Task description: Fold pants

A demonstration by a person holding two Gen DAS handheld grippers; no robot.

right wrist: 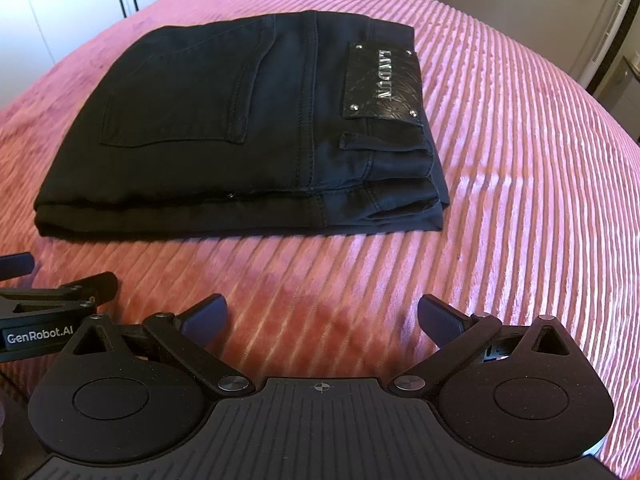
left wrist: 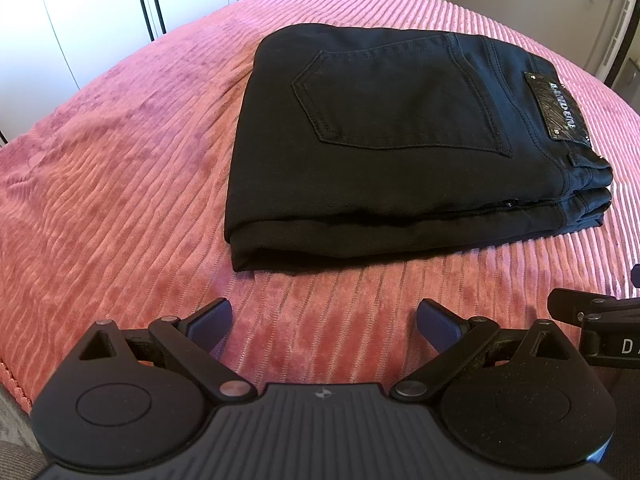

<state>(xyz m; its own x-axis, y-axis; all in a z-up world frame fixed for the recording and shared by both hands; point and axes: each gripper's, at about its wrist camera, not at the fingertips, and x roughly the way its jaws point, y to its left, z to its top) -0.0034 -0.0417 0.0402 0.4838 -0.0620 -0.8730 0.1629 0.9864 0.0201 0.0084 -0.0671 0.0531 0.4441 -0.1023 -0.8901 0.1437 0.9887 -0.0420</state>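
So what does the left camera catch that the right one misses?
Only the left view shows the wardrobe doors filling its left side and the other tool's "DA" lettering. Only the right view shows the belt loop clearly and the "GenRobot.AI" label. Both show the folded black pants on the pink bedspread, their leather patch, and open jaws holding nothing.

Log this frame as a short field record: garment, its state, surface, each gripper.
garment: black pants
state: folded into a flat stack, back pocket and brand patch on top
surface: pink ribbed cover
left gripper: open, holding nothing, short of the pants
right gripper: open, holding nothing, short of the pants
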